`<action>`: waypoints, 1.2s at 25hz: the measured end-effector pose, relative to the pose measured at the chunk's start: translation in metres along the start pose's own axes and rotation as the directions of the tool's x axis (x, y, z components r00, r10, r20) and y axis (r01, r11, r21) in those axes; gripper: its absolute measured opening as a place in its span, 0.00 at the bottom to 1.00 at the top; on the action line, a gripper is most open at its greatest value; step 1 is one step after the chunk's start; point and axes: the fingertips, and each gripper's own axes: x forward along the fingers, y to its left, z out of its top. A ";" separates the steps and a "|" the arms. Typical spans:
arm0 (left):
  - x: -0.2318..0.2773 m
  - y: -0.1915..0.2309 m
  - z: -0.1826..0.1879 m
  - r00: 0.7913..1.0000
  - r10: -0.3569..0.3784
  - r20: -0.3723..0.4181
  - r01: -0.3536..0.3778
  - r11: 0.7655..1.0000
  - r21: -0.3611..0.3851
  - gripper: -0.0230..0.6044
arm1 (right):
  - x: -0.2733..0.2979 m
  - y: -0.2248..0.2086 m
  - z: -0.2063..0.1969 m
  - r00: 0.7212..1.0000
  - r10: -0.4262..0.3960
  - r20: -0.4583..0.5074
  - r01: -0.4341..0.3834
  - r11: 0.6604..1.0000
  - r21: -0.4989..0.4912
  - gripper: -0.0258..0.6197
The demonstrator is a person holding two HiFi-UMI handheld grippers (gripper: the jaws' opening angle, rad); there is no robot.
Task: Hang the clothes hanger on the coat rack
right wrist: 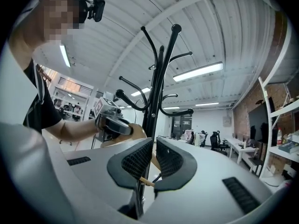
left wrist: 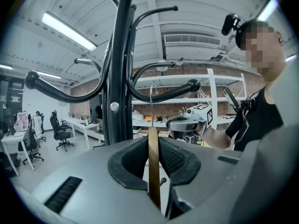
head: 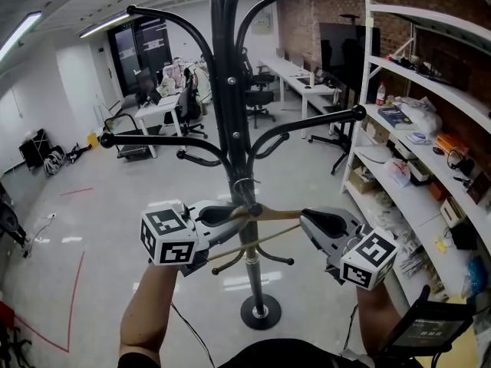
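Quick status from my end. My left gripper [head: 230,218] is clamped on the wooden hanger [head: 276,214], gripping it near the middle where the wire hook [left wrist: 151,107] comes out, so the hook stands straight up just past my left jaws. The hanger's long axis runs left to right across the front of the coat rack [head: 221,90], and its far tip ends at my right gripper [head: 311,221]. Those right jaws show only a thin slit with the wood sitting in it. I honestly can't tell whether they're biting it or just sitting around it.

What matters here is hook versus rack arm. The hook sits tight beside the pole and reaches up about level with the ball-tipped arm [head: 330,119] that sweeps off to my right. I can't tell if it's over that arm yet. The left hand is the one steering, so I reckon it needs to lift, nudge right, then lower.
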 end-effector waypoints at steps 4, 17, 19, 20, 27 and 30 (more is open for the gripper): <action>0.004 0.000 -0.009 1.000 -0.029 -0.002 0.029 0.999 -0.017 0.12 | 0.000 -0.006 -0.005 1.000 -0.011 -0.007 0.011 1.000 0.006 0.05; 0.006 0.001 -0.022 0.999 -0.034 0.025 0.035 0.997 -0.069 0.12 | 0.003 -0.006 -0.019 0.999 0.004 -0.048 -0.003 1.000 0.018 0.05; 0.005 0.000 -0.022 0.999 -0.026 0.027 0.028 0.997 -0.065 0.12 | 0.003 -0.005 -0.019 0.999 0.007 -0.048 -0.007 1.000 0.017 0.05; 0.005 0.000 -0.022 0.999 -0.021 0.029 0.023 0.998 -0.064 0.12 | 0.003 -0.004 -0.019 0.999 0.010 -0.047 -0.009 1.000 0.017 0.05; 0.005 0.002 -0.020 0.999 0.014 0.050 -0.011 0.998 -0.056 0.12 | 0.000 -0.003 -0.021 0.999 0.016 -0.051 -0.014 1.000 0.023 0.05; 0.003 0.004 -0.020 0.998 0.040 0.044 -0.039 0.999 -0.035 0.12 | -0.003 -0.004 -0.019 0.999 0.007 -0.048 -0.005 1.000 0.029 0.05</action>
